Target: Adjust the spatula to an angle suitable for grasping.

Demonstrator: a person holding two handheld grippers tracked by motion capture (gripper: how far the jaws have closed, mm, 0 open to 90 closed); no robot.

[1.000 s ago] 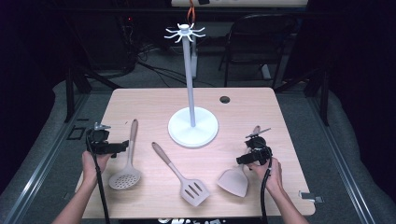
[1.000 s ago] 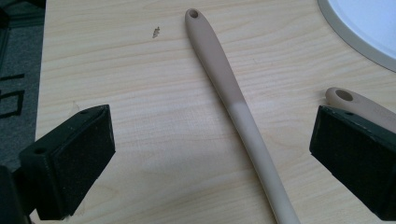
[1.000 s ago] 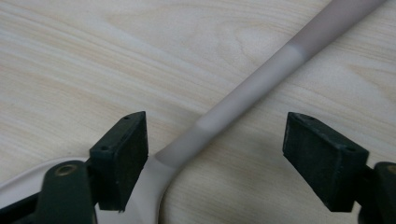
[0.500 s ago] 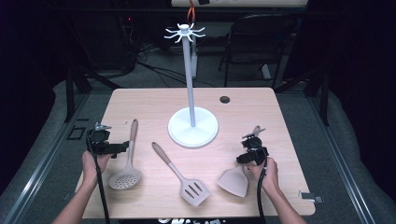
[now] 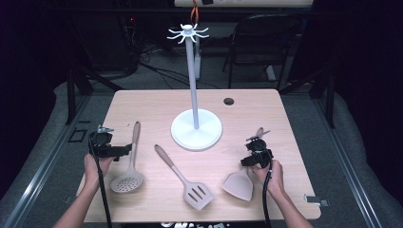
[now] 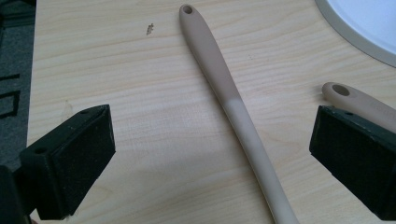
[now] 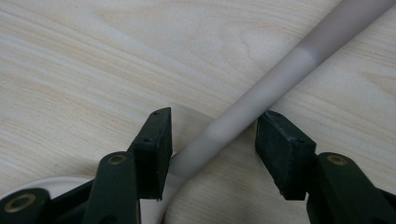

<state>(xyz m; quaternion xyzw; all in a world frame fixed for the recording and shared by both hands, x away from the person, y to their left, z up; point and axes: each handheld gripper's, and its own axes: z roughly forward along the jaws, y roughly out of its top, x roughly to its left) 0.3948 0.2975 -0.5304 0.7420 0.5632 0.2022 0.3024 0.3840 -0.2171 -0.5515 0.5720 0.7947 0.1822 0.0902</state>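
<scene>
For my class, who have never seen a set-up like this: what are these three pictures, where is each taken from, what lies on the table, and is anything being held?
No robot here: a person stands at a wooden table with a hand-held two-jaw gripper in each hand. The high view looks down from above the person's side; each of the other two comes from a camera riding on one gripper, looking along its black jaws.

On the table stand a white hook stand and three beige utensils: a skimmer, a slotted turner and a solid spatula.

The left gripper is open beside the skimmer's handle, which lies on the wood between its wide-apart jaws in the left gripper view. The right gripper has its jaws on either side of the spatula's handle, with small gaps showing, so nothing is gripped yet.
</scene>
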